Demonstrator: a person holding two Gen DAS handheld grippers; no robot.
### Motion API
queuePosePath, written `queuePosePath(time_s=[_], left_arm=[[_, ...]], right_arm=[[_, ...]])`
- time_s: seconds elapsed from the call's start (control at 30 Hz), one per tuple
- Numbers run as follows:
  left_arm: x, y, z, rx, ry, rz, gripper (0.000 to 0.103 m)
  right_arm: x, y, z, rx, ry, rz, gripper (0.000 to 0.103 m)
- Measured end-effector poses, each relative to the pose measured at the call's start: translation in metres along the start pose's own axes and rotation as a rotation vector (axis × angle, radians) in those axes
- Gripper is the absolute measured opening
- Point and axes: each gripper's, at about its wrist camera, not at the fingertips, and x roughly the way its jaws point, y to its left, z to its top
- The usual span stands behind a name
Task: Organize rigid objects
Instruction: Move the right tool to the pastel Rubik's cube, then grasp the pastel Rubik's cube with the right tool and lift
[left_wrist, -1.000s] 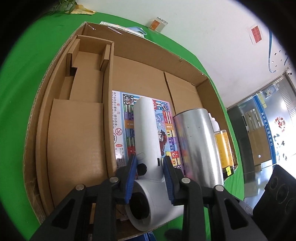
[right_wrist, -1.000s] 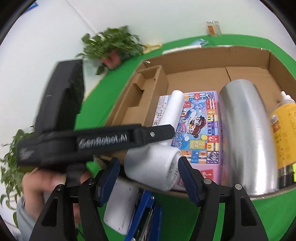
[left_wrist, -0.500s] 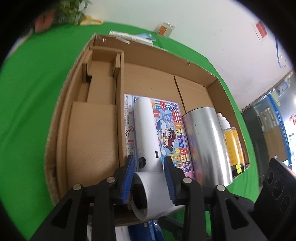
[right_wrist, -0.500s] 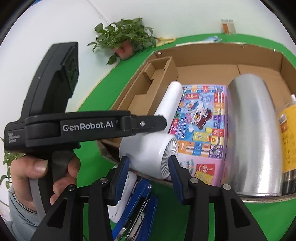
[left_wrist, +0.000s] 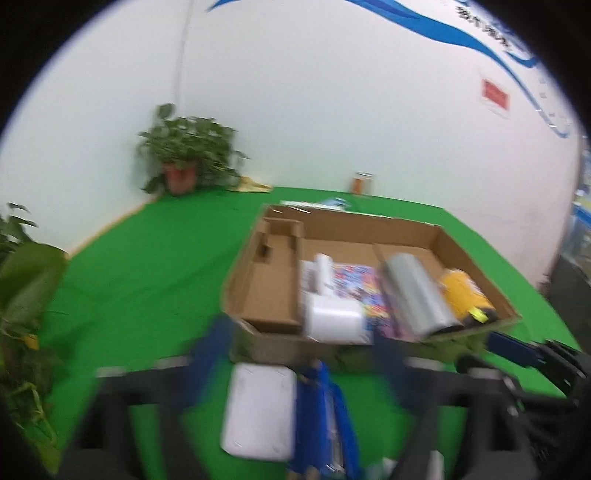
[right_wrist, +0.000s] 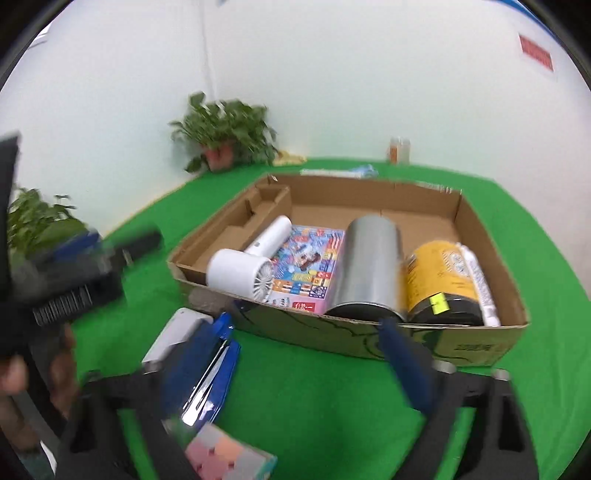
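Note:
A white hair dryer (right_wrist: 243, 273) (left_wrist: 332, 321) lies in the cardboard box (right_wrist: 369, 343) beside a colourful puzzle box (right_wrist: 306, 266), a silver cylinder (right_wrist: 369, 269) and a yellow bottle (right_wrist: 439, 280). My left gripper (left_wrist: 301, 358) is back from the box, blurred, its jaws opening with nothing held. My right gripper (right_wrist: 301, 360) hangs in front of the box wall; its jaws are closing, still apart, with nothing between them. On the green cloth below lie a blue stapler (right_wrist: 214, 373) (left_wrist: 321, 413), a white flat case (right_wrist: 173, 332) (left_wrist: 258, 410) and a pastel cube (right_wrist: 225, 458).
Potted plants (right_wrist: 225, 136) stand at the back left corner against the white wall, with more leaves (left_wrist: 22, 280) at the left edge. A small jar (right_wrist: 399, 149) and papers lie behind the box. A hand (right_wrist: 14, 373) holds the left gripper's handle.
My left gripper let go of the hair dryer, widened and pulled back from the box. The right gripper also drew back from the dryer's head. The dryer stays in the box.

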Motion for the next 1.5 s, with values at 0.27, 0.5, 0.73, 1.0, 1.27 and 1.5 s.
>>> queuePosePath(time_s=[0.27,0.5,0.73,1.0,1.27,1.5], left_arm=[[-0.027,-0.035,-0.005,-0.045,-0.063,-0.024,0.102],[-0.016,-0.037,-0.019,-0.09,0.132,-0.122,0.102],[-0.003,-0.016,-0.066,-0.321,0.238,-0.164,0.101],[0.034,-0.018,-0.1,-0.384,0.421,-0.275,0.06],[0.044,-0.057,-0.11,-0.388,0.521,-0.451,0.054],[0.045,-0.09,-0.12,-0.365,0.59,-0.547,0.054]], right_arm=[[-0.051,-0.025,-0.036,0.028,-0.03,0.045,0.102],[-0.075,-0.046,-0.063,0.018,-0.003,0.083,0.102],[-0.078,-0.053,-0.099,0.001,0.104,0.223,0.1],[-0.08,-0.046,-0.13,-0.022,0.173,0.313,0.099],[-0.084,-0.041,-0.135,-0.066,0.201,0.321,0.099],[-0.095,-0.055,-0.147,-0.103,0.233,0.318,0.095]])
